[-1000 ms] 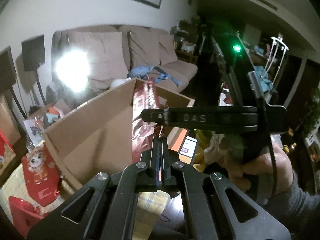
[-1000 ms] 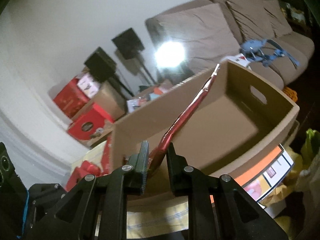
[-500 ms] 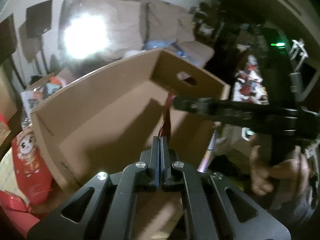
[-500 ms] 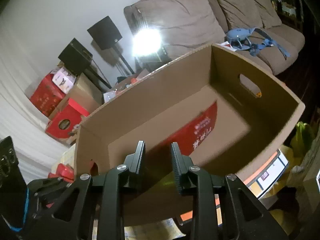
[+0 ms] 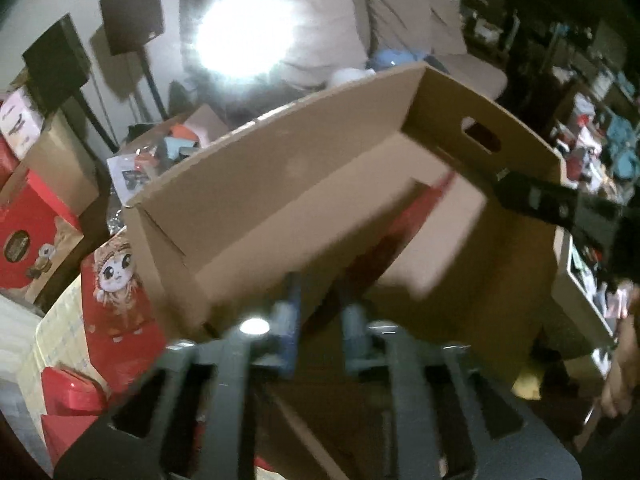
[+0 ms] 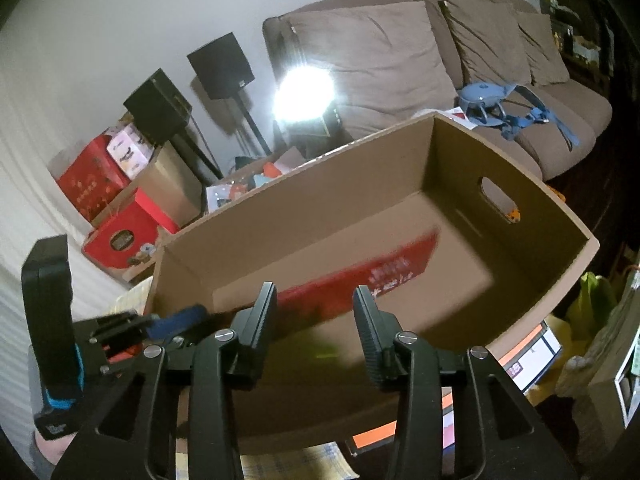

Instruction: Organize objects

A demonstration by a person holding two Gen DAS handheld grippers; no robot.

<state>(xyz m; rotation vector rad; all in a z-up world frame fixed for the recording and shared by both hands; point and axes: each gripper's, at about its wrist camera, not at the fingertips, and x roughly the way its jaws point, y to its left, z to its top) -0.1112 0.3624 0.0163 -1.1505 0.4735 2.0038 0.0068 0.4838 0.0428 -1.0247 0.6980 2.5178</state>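
Opening both the left gripper (image 5: 318, 312) and right gripper (image 6: 316, 312), you pinched nothing; the red packet (image 6: 360, 280) lay inside the cardboard box (image 6: 560, 280), likely light, floppy, best pinched by an edge.

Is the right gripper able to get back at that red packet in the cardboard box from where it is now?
Probably yes. The right gripper, jaws opening with nothing between them, hangs over the open-topped cardboard box, and the red packet lies uncovered just beyond its fingertips.
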